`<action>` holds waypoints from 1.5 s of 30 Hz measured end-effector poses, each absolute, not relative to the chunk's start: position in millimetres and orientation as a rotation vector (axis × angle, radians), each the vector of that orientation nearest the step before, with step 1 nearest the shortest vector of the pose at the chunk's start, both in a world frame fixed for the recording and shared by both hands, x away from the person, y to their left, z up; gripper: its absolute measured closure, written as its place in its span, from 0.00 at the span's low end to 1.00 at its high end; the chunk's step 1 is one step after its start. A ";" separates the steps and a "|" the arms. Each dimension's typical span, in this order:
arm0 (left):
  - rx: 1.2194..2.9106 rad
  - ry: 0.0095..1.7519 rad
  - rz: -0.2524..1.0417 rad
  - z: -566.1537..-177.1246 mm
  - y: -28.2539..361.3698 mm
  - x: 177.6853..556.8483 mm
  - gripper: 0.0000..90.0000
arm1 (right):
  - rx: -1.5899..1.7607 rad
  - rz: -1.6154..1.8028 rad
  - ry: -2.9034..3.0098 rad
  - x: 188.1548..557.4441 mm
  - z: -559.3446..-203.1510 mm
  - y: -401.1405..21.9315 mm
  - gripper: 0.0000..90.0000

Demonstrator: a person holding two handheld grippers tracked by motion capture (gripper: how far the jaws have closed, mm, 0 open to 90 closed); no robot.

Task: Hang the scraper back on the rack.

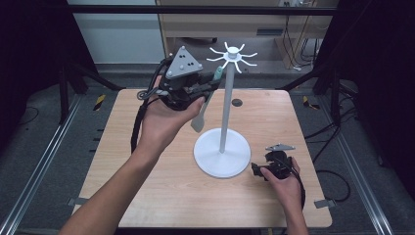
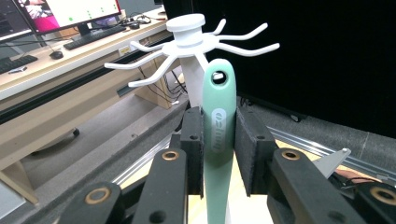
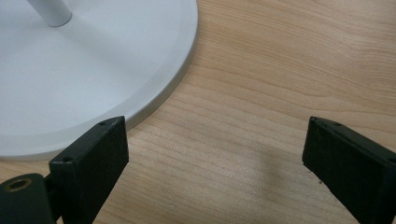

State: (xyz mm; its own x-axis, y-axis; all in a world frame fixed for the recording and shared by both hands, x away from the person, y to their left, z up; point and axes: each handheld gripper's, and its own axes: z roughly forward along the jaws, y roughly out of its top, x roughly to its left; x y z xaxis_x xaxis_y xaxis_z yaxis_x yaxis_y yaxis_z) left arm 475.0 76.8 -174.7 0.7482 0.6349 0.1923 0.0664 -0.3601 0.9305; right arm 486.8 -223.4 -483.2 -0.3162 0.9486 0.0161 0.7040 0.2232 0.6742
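Mint-green spatula (image 2: 218, 135), centre frame in the left gripper view, is pinched at the handle by my left gripper (image 2: 219, 140), its hang-hole just below the white rack (image 2: 187, 44) prongs. Advise raising it squarely onto one prong. My right gripper (image 3: 215, 163) stands spread, empty, over the counter (image 3: 280, 70).

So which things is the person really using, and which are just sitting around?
In use:
left gripper, clamped on the green spatula
white hook stand, where the spatula could hang

Just around:
right gripper, open, low over the table beside the stand's base
monitor and keyboard on the far desk
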 end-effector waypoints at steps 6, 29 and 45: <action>1.860 0.548 0.657 -177.0 74.5 478.0 0.82 | 1.519 0.837 2.102 486.9 -482.8 -223.3 0.08; 1.837 0.551 0.675 -182.8 67.8 486.8 0.82 | 1.511 0.860 2.088 486.7 -480.8 -223.5 0.08; 1.812 0.567 0.643 -184.9 73.3 486.2 0.82 | 1.500 0.860 2.092 486.4 -479.8 -222.2 0.08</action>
State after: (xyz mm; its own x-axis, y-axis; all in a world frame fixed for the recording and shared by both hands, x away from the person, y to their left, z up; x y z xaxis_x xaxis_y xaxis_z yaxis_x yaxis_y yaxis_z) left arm 486.2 73.3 -184.9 0.7402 0.6543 0.1548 0.0723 -0.3064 0.9492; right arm 486.4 -222.2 -479.8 -0.3270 0.9449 0.0150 0.6821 0.2251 0.6958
